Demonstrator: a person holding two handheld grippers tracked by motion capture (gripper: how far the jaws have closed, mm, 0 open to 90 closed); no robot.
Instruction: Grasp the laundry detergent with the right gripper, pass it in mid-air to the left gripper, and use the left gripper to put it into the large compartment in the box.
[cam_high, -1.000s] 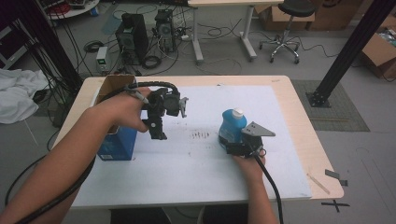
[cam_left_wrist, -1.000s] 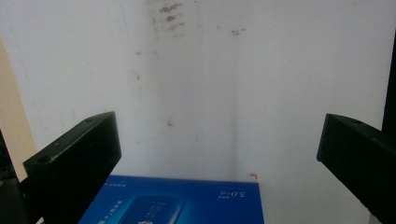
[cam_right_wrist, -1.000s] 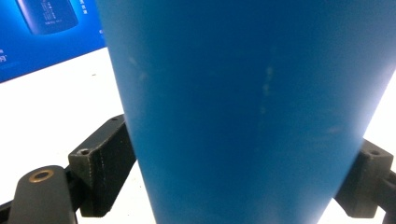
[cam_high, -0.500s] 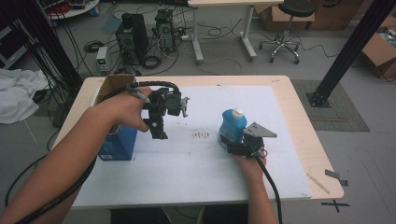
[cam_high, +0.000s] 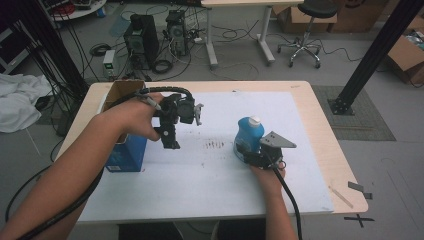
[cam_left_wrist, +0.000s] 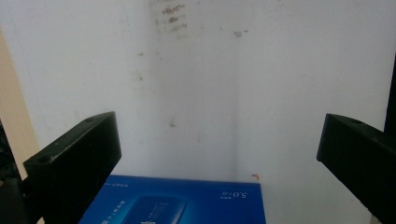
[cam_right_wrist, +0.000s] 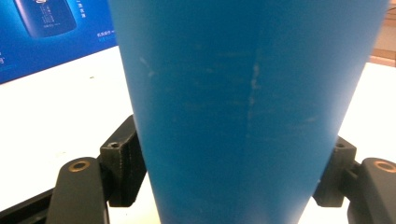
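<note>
At the left of the high view, an open blue box stands on the white-covered surface near its left edge. Just right of it the left gripper hangs above the surface with its jaws released and wide apart, nothing between them; in the left gripper view the box's printed face sits at the bottom edge. A careless swing of that hand could knock the box over.

Right of centre stands the blue bottle, upright, white cap on top. The right gripper has just been closing its jaws, and in the right gripper view they press the bottle's flanks low down. The bottle is smooth, scuffed plastic that narrows toward the jaws, so I judge it could slip or tip top-heavy on lifting.
</note>
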